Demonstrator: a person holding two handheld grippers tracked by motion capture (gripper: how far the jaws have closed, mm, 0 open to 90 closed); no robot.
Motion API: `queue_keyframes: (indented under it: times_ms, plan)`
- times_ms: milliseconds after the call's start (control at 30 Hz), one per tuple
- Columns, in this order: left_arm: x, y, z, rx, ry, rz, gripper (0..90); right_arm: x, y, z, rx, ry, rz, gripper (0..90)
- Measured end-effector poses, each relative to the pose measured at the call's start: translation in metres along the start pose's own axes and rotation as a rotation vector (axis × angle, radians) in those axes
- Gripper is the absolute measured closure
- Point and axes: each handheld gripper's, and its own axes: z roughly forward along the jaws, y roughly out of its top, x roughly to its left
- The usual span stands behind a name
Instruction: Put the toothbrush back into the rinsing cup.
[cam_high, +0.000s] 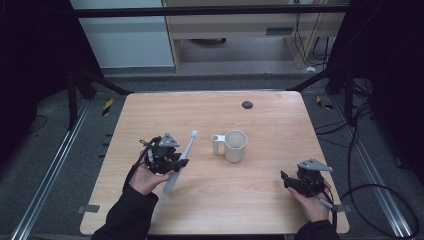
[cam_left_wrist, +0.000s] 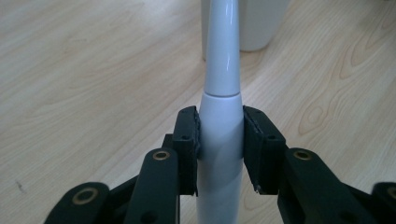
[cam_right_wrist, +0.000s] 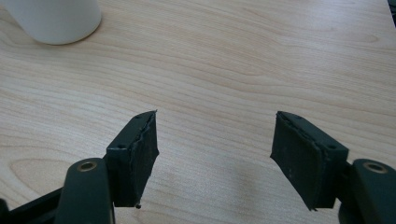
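Left of the cup (cam_high: 235, 145), we had the left gripper (cam_high: 176, 163) clamped on the electric toothbrush (cam_high: 179, 163) body, brush head angled toward the cup (lifted off the table (cam_high: 210, 210), we judged). Next move calls for tipping it upright into the cup. Well right of the cup, the right gripper (cam_high: 290, 181) sat wide open, empty.

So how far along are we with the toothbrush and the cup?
Done: the left gripper is clamped on the white toothbrush, its head angled toward the cup. Left: carrying it over and probably placing it inside the cup. The right gripper waits open over bare table.
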Motion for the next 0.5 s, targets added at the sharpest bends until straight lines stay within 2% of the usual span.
queue_keyframes:
  times_ms: [500]
  plan:
    - [0.001, 0.002, -0.018, -0.244, 0.096, -0.045, 67.2, -0.001, -0.001, 0.000, -0.013, 0.001, -0.001, 30.4]
